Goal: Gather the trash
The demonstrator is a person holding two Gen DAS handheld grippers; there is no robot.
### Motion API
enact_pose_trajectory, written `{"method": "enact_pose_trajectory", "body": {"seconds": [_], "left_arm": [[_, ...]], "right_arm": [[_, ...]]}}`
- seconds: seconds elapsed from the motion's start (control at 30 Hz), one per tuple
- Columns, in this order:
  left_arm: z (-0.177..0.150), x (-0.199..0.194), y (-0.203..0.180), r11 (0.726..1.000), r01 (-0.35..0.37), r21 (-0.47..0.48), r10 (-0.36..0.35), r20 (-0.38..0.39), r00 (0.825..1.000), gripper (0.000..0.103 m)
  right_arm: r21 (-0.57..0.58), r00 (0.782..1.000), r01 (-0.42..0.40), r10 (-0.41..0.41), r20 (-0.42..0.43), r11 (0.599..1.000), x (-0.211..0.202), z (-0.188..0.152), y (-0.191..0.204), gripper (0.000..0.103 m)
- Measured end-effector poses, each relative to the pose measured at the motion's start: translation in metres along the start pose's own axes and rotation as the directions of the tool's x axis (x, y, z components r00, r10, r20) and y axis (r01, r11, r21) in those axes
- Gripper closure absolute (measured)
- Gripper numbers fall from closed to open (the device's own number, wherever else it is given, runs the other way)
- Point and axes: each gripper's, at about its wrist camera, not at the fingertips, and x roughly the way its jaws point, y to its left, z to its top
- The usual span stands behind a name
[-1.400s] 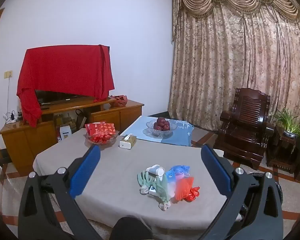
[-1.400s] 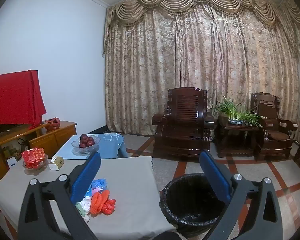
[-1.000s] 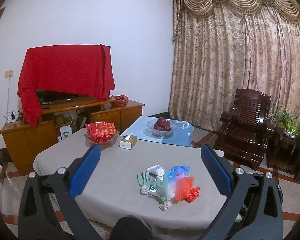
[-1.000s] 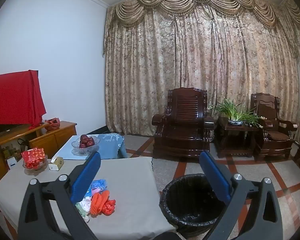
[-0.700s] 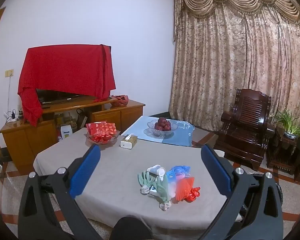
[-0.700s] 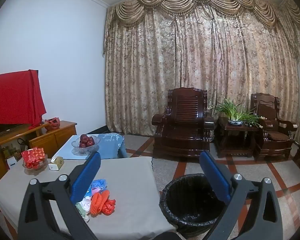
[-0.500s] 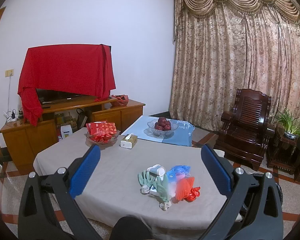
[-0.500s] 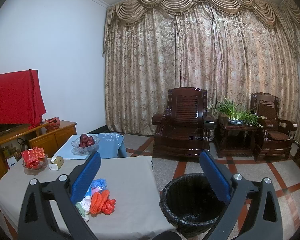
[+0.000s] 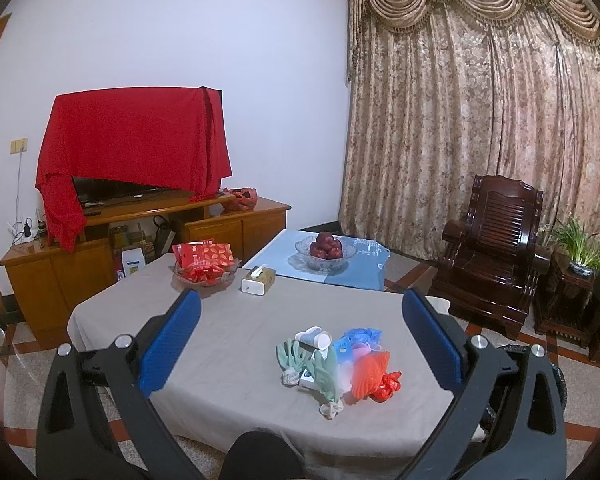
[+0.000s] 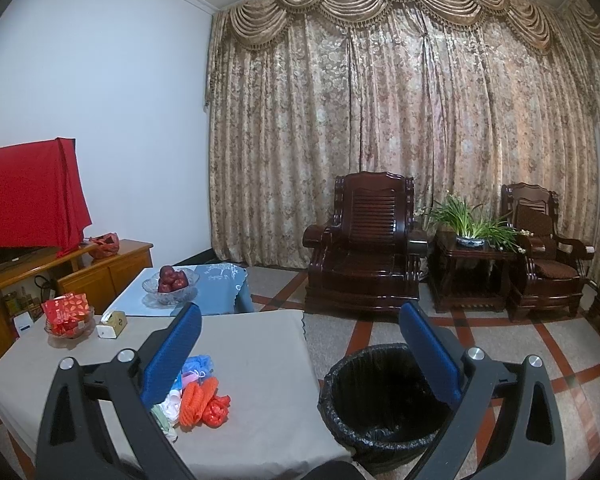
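On the grey-clothed table [image 9: 228,344], a small trash pile [image 9: 336,364] lies near the right front edge, both grippers held above with nothing in them.

From the left: a glass dish of red packets [image 9: 204,266], a tissue box [image 9: 259,279] just beside it, then a bowl of red fruit [image 9: 326,250] on the blue-clothed table behind. The left gripper [image 9: 300,340] has its blue pads spread wide; nothing stands between it and the pile. Green gloves [image 9: 312,364] lie at the pile's left, their fingers pointing away from the camera; an orange net [image 9: 366,372] and red bag are at its right. The right gripper [image 10: 300,344], equally wide, overlaps the pile's left side with its left pad; the black-lined trash bin [image 10: 380,396] stands on the floor just beside the table's right edge.
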Motion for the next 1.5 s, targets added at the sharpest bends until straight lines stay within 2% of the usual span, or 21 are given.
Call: {"method": "enact_pose_trajectory", "body": {"seconds": [1.4,1.5], "left_arm": [[0.0,0.0,0.0,1.0,0.0,0.001,0.0,-0.003,1.0,0.005],[-0.011,0.009,0.003,1.0,-0.002,0.001,0.002,-0.003,1.0,0.005]], "right_arm": [[0.002,1.0,0.001,-0.001,-0.008,1.0,0.006,-0.009,-0.004,0.006],[0.002,1.0,0.0,0.0,-0.01,1.0,0.006,-0.011,-0.005,0.006]]}}
